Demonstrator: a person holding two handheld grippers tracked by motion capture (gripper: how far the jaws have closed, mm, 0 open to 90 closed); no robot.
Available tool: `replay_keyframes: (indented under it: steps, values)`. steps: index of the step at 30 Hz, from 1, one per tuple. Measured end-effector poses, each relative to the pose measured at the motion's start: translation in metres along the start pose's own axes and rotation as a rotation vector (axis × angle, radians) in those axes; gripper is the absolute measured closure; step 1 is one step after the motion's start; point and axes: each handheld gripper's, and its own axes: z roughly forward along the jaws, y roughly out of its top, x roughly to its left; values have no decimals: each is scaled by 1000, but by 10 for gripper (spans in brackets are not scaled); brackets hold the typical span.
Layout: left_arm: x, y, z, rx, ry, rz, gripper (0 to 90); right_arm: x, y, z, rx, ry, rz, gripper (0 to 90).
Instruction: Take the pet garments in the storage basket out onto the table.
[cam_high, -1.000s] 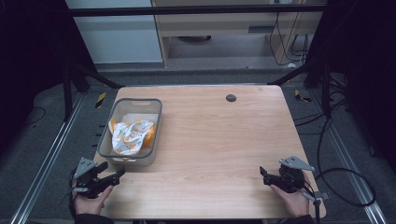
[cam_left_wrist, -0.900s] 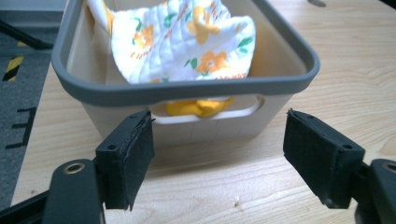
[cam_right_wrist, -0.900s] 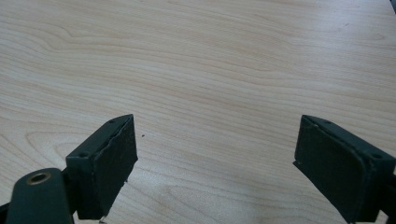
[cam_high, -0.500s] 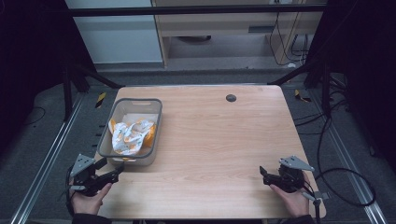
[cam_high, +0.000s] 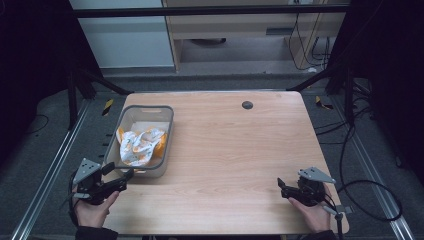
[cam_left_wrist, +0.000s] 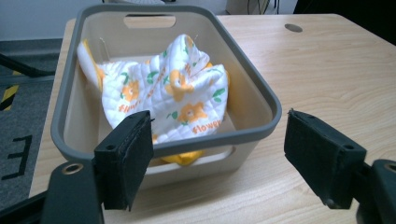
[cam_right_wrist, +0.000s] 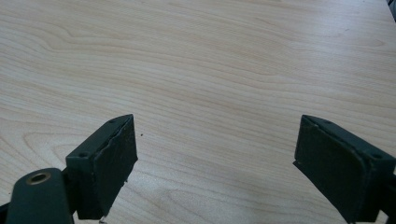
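A grey plastic basket stands on the left side of the wooden table. Inside it lies a crumpled white cloth printed with orange flowers. My left gripper is held at the table's near left corner, just short of the basket's near wall, and is open. In the left gripper view the open left gripper faces the basket and the cloth, with nothing between the jaws. My right gripper rests open at the near right, and the right gripper has bare wood in front of it.
A small dark round cap sits in the tabletop near the far edge. Metal frame rails run along the floor on both sides. Cables trail on the floor to the right of the table.
The left gripper has shifted slightly near the basket's near corner. The right gripper has stayed where it was.
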Motion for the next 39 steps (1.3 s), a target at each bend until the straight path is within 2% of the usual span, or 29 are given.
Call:
replay_keyframes:
  steps: [7, 14, 20, 30, 39]
  values:
    - [0, 16, 2, -8, -11, 25, 235, -1, -1, 1, 1, -1, -5, 128]
    - [2, 26, 7, -7, -23, 28, 233, 0, -1, 1, 4, 0, -9, 128]
    - [6, 42, 13, -19, -32, 26, 231, 0, -1, 2, 6, -3, -8, 130]
    - [13, 57, 24, 14, -35, 41, 231, -1, -1, 2, 9, -1, -7, 133]
    - [11, 70, 41, 83, -48, 84, 227, -1, -1, 2, 14, 4, -5, 134]
